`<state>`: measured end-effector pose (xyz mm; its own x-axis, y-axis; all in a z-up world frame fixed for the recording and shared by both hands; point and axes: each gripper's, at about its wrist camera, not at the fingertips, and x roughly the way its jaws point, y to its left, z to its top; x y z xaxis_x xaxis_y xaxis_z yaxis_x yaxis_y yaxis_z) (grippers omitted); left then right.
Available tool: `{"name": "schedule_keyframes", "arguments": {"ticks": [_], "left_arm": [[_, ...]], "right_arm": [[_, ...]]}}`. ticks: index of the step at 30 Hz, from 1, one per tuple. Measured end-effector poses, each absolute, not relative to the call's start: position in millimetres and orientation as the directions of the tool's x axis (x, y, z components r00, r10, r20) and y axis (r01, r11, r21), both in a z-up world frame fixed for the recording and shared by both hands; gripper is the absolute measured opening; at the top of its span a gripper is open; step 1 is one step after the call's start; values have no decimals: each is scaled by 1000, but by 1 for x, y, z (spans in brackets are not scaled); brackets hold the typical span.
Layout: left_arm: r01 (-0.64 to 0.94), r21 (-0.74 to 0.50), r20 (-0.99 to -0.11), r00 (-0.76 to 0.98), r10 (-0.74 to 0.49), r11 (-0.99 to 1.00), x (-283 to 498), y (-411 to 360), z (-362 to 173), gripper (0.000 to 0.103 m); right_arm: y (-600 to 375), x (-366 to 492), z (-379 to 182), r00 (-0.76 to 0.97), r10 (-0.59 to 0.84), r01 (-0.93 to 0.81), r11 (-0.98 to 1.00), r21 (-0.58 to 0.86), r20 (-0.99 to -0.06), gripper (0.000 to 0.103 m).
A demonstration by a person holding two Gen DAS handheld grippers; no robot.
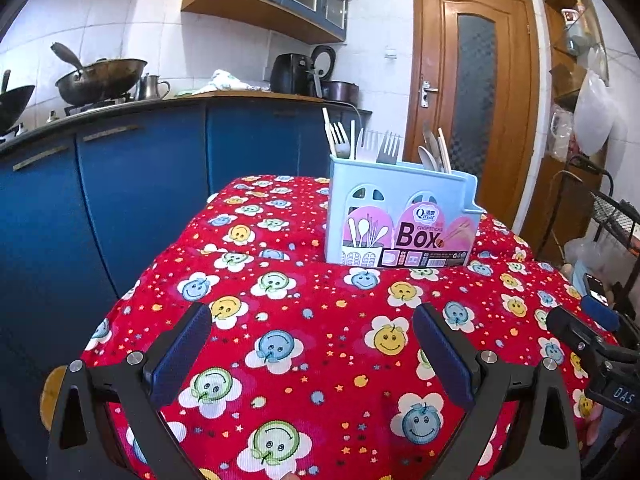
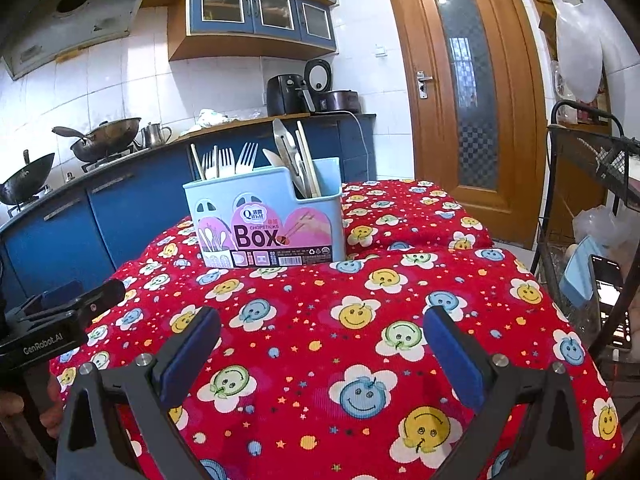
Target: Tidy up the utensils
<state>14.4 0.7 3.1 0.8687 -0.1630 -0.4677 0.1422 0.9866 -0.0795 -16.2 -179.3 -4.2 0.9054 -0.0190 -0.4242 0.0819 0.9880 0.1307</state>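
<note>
A light blue utensil box labelled "Box" stands upright on the red smiley-flower tablecloth. Forks stand in its left compartment; spoons, a knife and chopsticks stand in its right compartment. My left gripper is open and empty, well short of the box. In the right wrist view the box stands at centre left with forks and spoons in it. My right gripper is open and empty, in front of the box.
Blue kitchen cabinets with woks on the stove lie behind and left. A wooden door is at the back right. A black wire rack stands at the table's right. The other gripper shows at each view's edge.
</note>
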Motion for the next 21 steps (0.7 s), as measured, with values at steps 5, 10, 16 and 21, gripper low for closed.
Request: {"name": "schedule_keyframes", "arguments": {"ticks": [5, 10, 16, 21], "left_arm": [[140, -75, -470, 868, -158, 987, 16, 0, 0, 100], [136, -75, -475, 866, -156, 988, 17, 0, -1, 100], [132, -85, -481, 863, -156, 988, 19, 2, -2, 100], [133, -81, -481, 863, -156, 988, 19, 2, -2, 100]], "right_arm": [[-180, -16, -5, 905, -19, 82, 988, 132, -425, 103], [-179, -16, -5, 905, -18, 82, 988, 131, -425, 103], [-179, -16, -5, 905, -18, 82, 988, 131, -425, 103], [-179, -16, -5, 905, -19, 82, 988, 131, -425, 103]]}}
